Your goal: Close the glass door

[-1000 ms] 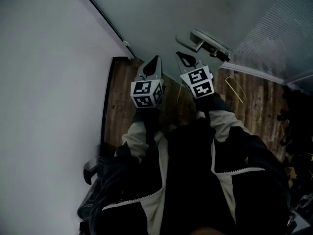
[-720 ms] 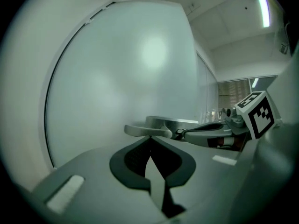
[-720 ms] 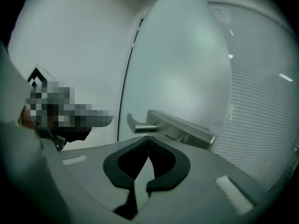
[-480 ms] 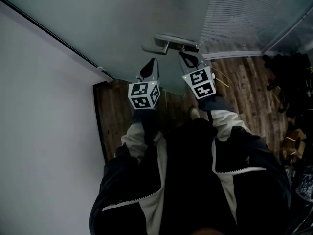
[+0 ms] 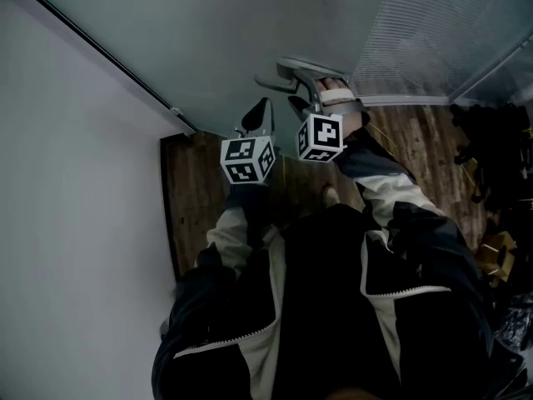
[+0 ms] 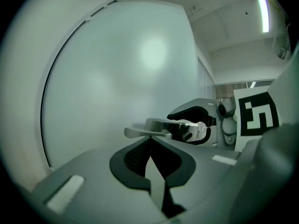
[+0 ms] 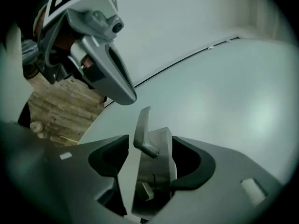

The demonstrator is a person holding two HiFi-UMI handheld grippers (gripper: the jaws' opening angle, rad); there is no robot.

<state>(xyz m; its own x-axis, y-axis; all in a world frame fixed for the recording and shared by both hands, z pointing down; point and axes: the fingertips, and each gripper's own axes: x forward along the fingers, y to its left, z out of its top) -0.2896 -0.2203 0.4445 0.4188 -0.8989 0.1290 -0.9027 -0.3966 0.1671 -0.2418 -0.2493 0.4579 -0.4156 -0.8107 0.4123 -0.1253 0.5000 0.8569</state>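
The frosted glass door [image 5: 241,32] fills the top of the head view, with its metal lever handle [image 5: 291,72] in front of both grippers. My right gripper [image 5: 310,97] is rolled on its side at the handle. In the right gripper view its jaws [image 7: 150,161] are opening, with the lever [image 7: 142,129] and its mounting plate [image 7: 161,171] between the black pads. My left gripper [image 5: 260,113] is shut and holds nothing, its tip just left of and below the lever [image 6: 149,132]. From there I see the right gripper [image 6: 198,125] around the handle's base.
A white wall [image 5: 67,223] runs along the left, meeting the door at a dark frame line. Wooden floor [image 5: 196,198] shows below the door. A ribbed glass panel [image 5: 450,32] stands at the right, with dark clutter [image 5: 491,140] on the floor beneath it.
My right gripper has rolled onto its side and its jaws have gone from shut to open around the handle. The left gripper has barely shifted.
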